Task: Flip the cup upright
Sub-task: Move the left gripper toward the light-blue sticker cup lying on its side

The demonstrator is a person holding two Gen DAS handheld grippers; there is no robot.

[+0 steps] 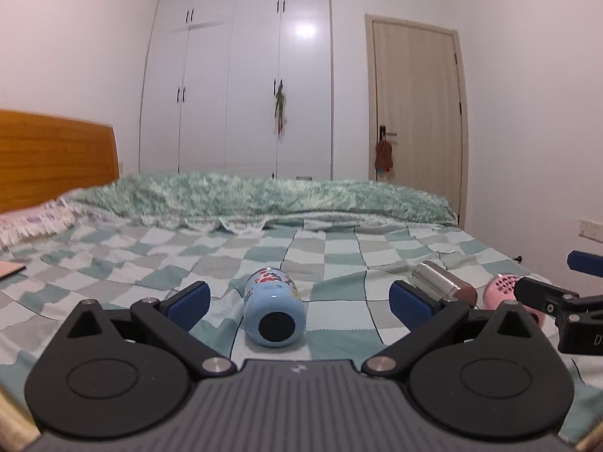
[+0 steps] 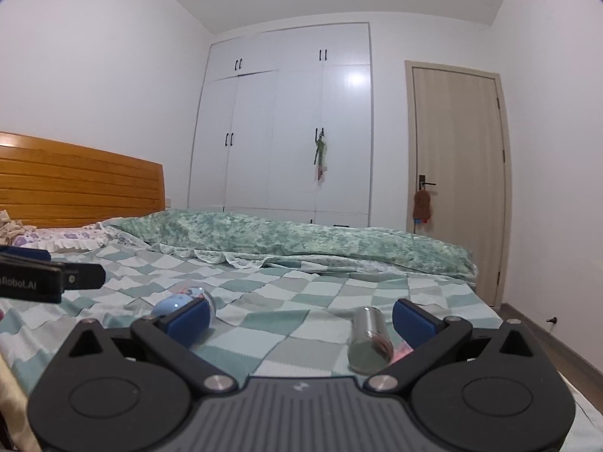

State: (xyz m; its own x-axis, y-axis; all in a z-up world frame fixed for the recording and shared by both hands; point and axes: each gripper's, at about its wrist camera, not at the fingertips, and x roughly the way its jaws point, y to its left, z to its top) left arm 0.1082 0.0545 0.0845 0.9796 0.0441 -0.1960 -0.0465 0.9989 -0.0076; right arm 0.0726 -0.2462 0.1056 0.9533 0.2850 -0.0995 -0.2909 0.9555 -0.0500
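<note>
A light blue cartoon-print cup (image 1: pixel 272 306) lies on its side on the checked bedspread (image 1: pixel 158 260), its black base toward my left camera. My left gripper (image 1: pixel 299 307) is open, its blue pads on either side of the cup and apart from it. A steel cup (image 2: pixel 368 342) also lies on its side, between the open fingers of my right gripper (image 2: pixel 301 322), near the right pad. It also shows in the left wrist view (image 1: pixel 443 282). The blue cup (image 2: pixel 177 303) is partly hidden behind the right gripper's left pad.
A pink perforated object (image 1: pixel 503 290) lies to the right of the steel cup. A green fuzzy blanket (image 1: pixel 264 196) is bunched across the far side of the bed. A wooden headboard (image 2: pixel 75 180) stands at left; a wardrobe (image 2: pixel 286 132) and a door (image 2: pixel 456 188) stand behind.
</note>
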